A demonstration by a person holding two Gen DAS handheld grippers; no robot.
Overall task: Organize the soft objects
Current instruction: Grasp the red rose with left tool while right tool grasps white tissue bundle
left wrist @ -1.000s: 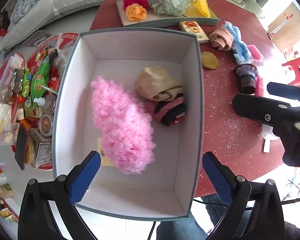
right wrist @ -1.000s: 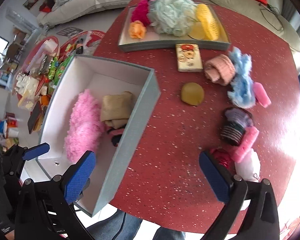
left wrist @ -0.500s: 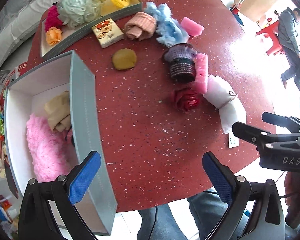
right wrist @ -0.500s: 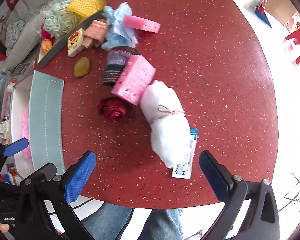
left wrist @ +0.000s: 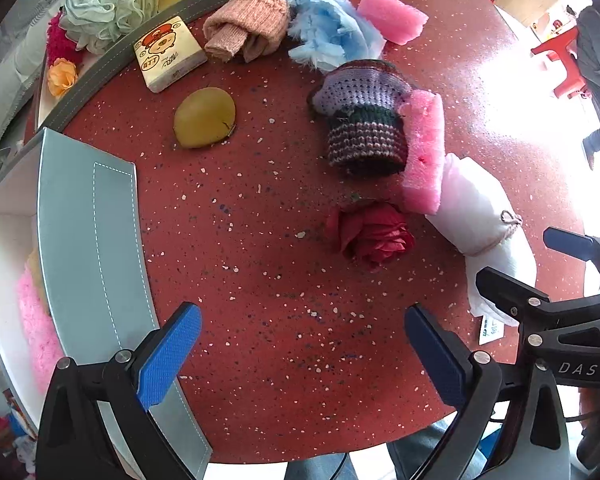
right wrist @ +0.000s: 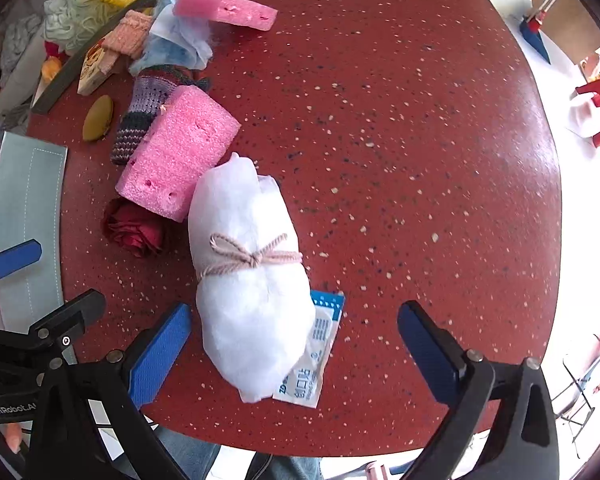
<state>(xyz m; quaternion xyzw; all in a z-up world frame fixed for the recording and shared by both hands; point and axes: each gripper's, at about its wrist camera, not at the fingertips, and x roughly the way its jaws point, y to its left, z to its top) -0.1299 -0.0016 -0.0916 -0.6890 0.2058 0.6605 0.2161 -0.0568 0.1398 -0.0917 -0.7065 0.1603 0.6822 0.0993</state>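
My left gripper [left wrist: 300,340] is open and empty above the red table, short of a red fabric rose [left wrist: 372,234]. My right gripper [right wrist: 294,340] is open and empty; a white cotton bundle tied with string [right wrist: 248,276] lies between its fingers, nearer the left one. The bundle also shows in the left wrist view [left wrist: 484,224]. A pink sponge block [right wrist: 176,156] leans on the bundle beside a striped knitted roll [left wrist: 360,120]. The grey box [left wrist: 96,240] at left holds a pink fluffy piece [left wrist: 36,328].
At the back lie an olive pad [left wrist: 204,118], a tissue pack [left wrist: 168,54], a peach knit roll [left wrist: 246,24], blue fluff [left wrist: 324,34] and a second pink sponge [left wrist: 392,16]. A grey tray [left wrist: 148,36] holds more soft things. A label packet [right wrist: 312,364] lies under the bundle.
Both grippers swung right, away from the box, and came closer to the table. The left now faces the rose; the right has closed in around the white bundle. Both stayed open.
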